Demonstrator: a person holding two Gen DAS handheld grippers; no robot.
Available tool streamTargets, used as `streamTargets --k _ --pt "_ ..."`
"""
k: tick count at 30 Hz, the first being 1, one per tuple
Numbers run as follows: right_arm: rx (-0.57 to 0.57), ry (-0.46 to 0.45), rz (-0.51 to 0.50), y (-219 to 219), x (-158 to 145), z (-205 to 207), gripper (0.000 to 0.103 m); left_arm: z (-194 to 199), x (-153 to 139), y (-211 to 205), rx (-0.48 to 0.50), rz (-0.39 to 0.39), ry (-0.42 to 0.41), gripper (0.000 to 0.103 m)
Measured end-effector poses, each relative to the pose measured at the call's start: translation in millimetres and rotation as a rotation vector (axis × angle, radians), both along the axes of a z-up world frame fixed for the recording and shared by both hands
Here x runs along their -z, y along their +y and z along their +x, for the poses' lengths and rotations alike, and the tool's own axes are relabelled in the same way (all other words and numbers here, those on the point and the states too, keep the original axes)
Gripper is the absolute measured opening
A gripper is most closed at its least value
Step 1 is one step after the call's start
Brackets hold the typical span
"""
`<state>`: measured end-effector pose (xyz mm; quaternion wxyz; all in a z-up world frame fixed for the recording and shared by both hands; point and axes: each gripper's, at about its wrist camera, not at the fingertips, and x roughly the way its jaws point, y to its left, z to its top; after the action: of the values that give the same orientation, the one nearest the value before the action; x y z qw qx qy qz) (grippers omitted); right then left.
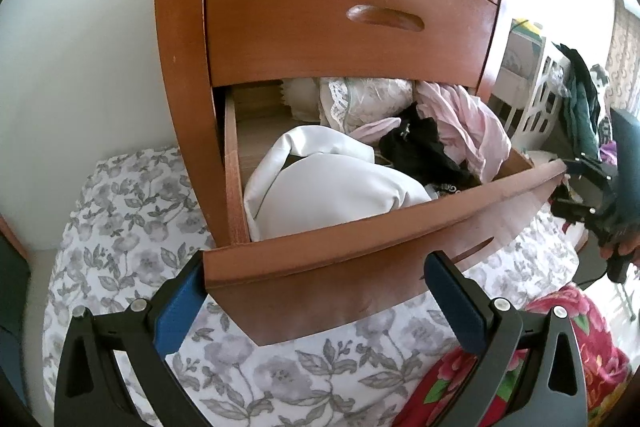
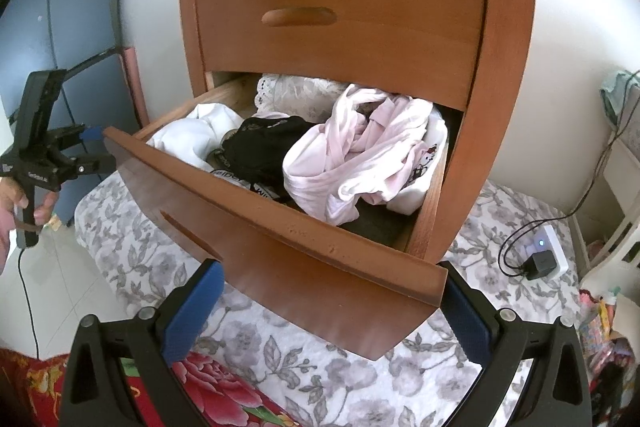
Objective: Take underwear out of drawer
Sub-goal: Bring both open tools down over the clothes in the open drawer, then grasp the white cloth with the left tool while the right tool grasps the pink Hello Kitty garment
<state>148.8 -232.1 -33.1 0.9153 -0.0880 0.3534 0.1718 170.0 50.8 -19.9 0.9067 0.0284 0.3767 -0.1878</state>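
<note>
The lower drawer (image 1: 360, 247) (image 2: 280, 227) of a wooden nightstand stands pulled out. Inside lie black underwear (image 1: 424, 151) (image 2: 264, 147), a crumpled pink garment (image 1: 468, 119) (image 2: 360, 155), a white garment (image 1: 332, 187) (image 2: 192, 139) and a lace piece (image 1: 360, 99) (image 2: 296, 87). My left gripper (image 1: 316, 267) (image 2: 98, 149) is open at the drawer front's left corner. At the right corner my right gripper (image 2: 330, 275) (image 1: 566, 185) is open too. Neither holds cloth. The drawer front hides part of one blue fingertip on each.
The upper drawer (image 1: 340, 19) (image 2: 340, 15) is shut. Floral bedding (image 1: 120, 227) (image 2: 140, 247) lies beneath the nightstand, with a red flowered blanket (image 1: 568, 347) (image 2: 208, 387) nearer me. A power strip with a charger (image 2: 544, 255) sits right; a white basket (image 1: 540, 99) stands beyond.
</note>
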Motion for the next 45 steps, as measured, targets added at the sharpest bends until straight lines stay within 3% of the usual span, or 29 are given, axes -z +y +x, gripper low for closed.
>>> streamTargets --k 7,14,17,24,28,31,33,39,45 --pt "0.038 -0.038 -0.004 -4 -17 1 0.103 -2 -22 6 -0.013 0.032 -0.039 0.103" --pt "0.088 -0.107 0.028 -21 -70 5 0.103 16 -80 27 -0.086 0.022 -0.110 0.103" --pt "0.094 -0.110 0.025 -15 -97 17 0.103 35 -105 28 -0.121 0.018 -0.101 0.103" --pt "0.113 0.012 0.038 11 -117 57 0.103 80 -101 4 -0.113 -0.054 0.164 0.103" --pt "0.146 0.132 0.023 21 -96 83 0.102 94 -81 -22 -0.102 -0.015 0.267 0.103" --pt "0.155 0.237 0.078 20 -76 97 0.085 105 -62 -32 -0.095 -0.045 0.374 0.103" --pt "0.181 0.307 0.086 19 -60 108 0.083 111 -49 -39 -0.104 -0.044 0.446 0.103" --pt "0.281 0.415 0.088 8 -31 128 0.070 122 -26 -56 -0.125 0.066 0.519 0.103" --pt "0.271 0.457 0.100 9 -17 135 0.055 128 -5 -67 -0.127 0.150 0.594 0.103"
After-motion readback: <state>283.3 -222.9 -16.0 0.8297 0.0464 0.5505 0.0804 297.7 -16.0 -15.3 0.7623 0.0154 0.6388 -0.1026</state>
